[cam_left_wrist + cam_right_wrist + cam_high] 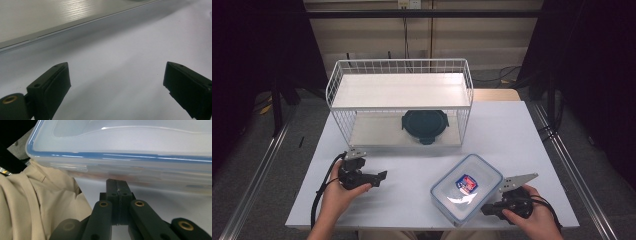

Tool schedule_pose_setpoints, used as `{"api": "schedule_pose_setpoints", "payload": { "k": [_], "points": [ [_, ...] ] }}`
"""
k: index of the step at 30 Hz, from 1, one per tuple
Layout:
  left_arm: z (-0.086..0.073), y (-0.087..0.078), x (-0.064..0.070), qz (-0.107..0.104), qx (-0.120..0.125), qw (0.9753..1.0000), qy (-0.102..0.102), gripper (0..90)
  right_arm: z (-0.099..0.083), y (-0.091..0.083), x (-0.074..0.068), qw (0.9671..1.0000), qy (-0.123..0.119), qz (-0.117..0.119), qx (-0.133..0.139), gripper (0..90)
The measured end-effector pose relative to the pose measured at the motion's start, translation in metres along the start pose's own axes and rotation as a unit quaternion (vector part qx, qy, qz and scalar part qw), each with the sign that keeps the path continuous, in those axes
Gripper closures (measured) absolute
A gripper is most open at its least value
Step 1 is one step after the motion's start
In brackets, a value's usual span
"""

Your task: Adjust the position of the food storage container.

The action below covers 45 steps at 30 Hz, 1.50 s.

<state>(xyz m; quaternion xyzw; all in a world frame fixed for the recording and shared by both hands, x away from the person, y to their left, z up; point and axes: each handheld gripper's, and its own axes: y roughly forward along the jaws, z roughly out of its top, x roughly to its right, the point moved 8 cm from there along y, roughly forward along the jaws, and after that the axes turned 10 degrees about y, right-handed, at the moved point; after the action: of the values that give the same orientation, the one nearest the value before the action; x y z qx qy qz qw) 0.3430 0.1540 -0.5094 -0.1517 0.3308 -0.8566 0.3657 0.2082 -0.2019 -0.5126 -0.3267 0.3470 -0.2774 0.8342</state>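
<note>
Both fingers of the right gripper [117, 185] pressed together — empty, just beside the container [125, 152].

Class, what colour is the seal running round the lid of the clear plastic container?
Blue. The seal on the container shows best in the right gripper view.

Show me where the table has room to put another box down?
Bare table lies between the left tool and the clear box, and right of the wire rack. The rack's top shelf is bare. It's crowded around the right tool.
</note>
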Motion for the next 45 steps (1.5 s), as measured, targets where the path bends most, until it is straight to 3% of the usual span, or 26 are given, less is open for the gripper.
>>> {"api": "schedule_pose_setpoints", "payload": {
  "k": [3, 6, 14, 25, 31, 35, 44, 45],
  "points": [
    [0.000, 0.001, 0.001, -0.004, -0.002, 1.0000, 0.002, 7.1, 0.006, 0.002, -0.003, 0.9998, 0.008, 0.004, 0.017, 90.0],
    [-0.001, 0.001, 0.002, -0.004, -0.007, 1.0000, 0.005, 7.1, 0.014, 0.005, -0.005, 0.9992, 0.001, 0.014, 0.037, 90.0],
    [-0.001, 0.000, 0.005, -0.007, -0.007, 0.9999, 0.000, 7.1, 0.019, 0.021, -0.012, 0.9995, -0.006, 0.013, 0.027, 90.0],
    [-0.002, -0.002, 0.007, -0.009, -0.004, 0.9998, -0.016, 7.4, 0.034, 0.042, -0.016, 0.9990, -0.016, 0.016, 0.039, 90.0],
    [-0.002, -0.004, 0.009, -0.008, -0.001, 0.9997, -0.022, 7.4, 0.050, 0.053, -0.030, 0.9978, -0.031, 0.033, 0.049, 90.0],
    [-0.004, -0.006, 0.012, -0.012, 0.000, 0.9997, -0.023, 7.4, 0.056, 0.062, -0.037, 0.9974, -0.048, 0.028, 0.046, 90.0],
    [-0.002, -0.006, 0.021, -0.024, 0.009, 0.9993, -0.027, 6.9, 0.070, 0.076, -0.045, 0.9969, -0.043, 0.039, 0.054, 90.0],
    [-0.003, -0.007, 0.022, -0.026, 0.004, 0.9994, -0.021, 6.9, 0.070, 0.076, -0.045, 0.9968, -0.044, 0.041, 0.053, 90.0]
  ]
}}
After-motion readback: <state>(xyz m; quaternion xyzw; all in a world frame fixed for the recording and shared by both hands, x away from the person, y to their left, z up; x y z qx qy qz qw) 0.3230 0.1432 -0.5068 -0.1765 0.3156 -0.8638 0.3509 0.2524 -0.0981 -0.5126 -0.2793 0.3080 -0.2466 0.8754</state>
